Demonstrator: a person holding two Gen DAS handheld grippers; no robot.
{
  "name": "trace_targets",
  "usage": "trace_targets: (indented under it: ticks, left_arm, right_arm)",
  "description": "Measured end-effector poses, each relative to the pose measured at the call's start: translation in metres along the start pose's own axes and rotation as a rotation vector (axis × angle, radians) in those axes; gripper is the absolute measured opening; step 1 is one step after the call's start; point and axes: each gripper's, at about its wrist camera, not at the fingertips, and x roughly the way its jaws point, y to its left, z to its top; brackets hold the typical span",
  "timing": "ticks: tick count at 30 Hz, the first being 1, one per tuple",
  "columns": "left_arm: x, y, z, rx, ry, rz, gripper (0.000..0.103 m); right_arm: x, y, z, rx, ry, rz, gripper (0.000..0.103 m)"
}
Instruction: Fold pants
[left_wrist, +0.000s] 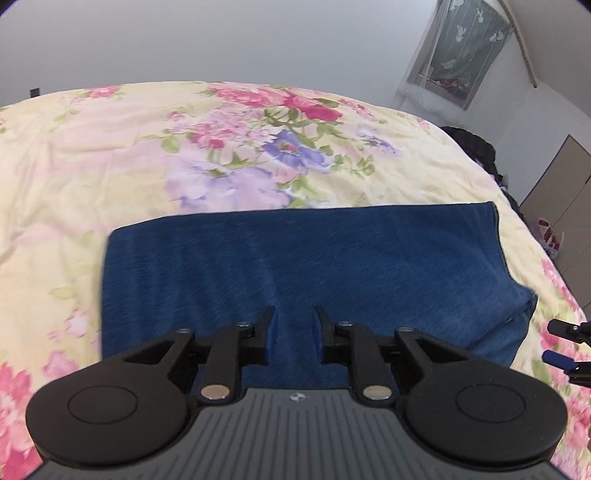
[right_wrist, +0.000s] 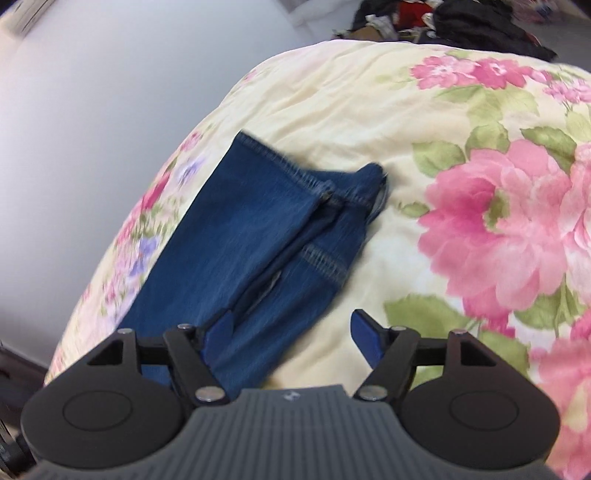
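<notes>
On the bed (left_wrist: 110, 155), spread with a cream cover printed with pink and purple flowers, a pair of blue denim pants (left_wrist: 303, 258) lies folded into a flat, roughly rectangular stack. In the left wrist view the stack fills the near middle of the cover, its far edge straight and its right corner hanging a little lower toward the bed's side. The left gripper (left_wrist: 294, 334) is poised above the near part of the denim with its blue-padded fingers (left_wrist: 271, 332) only a narrow gap apart; nothing is pinched between them, and whether the tips brush the cloth cannot be told. At the right border of that view the tips of the right gripper (left_wrist: 565, 345) show over the cover, just beside the folded corner. In the right wrist view the pants (right_wrist: 243, 236) run away from the camera as layered leg panels, their stitched hems at the far end and one hem corner sticking out to the right. The right gripper (right_wrist: 291, 332) has its fingers spread wide, the left pad (right_wrist: 218, 328) over the denim's near end and the right pad over bare cover, gripping nothing. Beyond the bed are a pale wall (left_wrist: 221, 37) and a dark heap of clothes (right_wrist: 461, 22).
</notes>
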Motion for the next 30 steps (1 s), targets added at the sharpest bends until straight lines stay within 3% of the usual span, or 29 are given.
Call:
trace_targets:
  ticks: [4, 11, 14, 19, 23, 30]
  left_arm:
    - [0.025, -0.016, 0.015, 0.028, 0.015, -0.022, 0.022]
    - [0.070, -0.035, 0.029, 0.100, 0.052, 0.008, 0.022]
    - [0.083, -0.037, 0.033, 0.108, 0.047, 0.014, 0.022]
    - [0.099, -0.044, 0.042, 0.169, 0.012, 0.020, 0.022]
    - [0.117, -0.060, 0.050, 0.279, 0.003, 0.042, 0.022]
    - [0.152, -0.089, 0.057, 0.383, 0.011, 0.102, 0.022]
  right_arm:
    - [0.018, -0.024, 0.022, 0.121, -0.017, 0.035, 0.068]
    - [0.066, -0.052, 0.053, 0.249, -0.005, 0.094, 0.068]
    - [0.080, -0.047, 0.058, 0.188, -0.008, 0.106, 0.064]
    - [0.087, -0.052, 0.066, 0.158, -0.029, 0.134, 0.037]
    - [0.083, -0.042, 0.063, 0.033, -0.053, 0.126, 0.031]
    - [0.088, -0.042, 0.071, 0.026, -0.026, 0.122, 0.031]
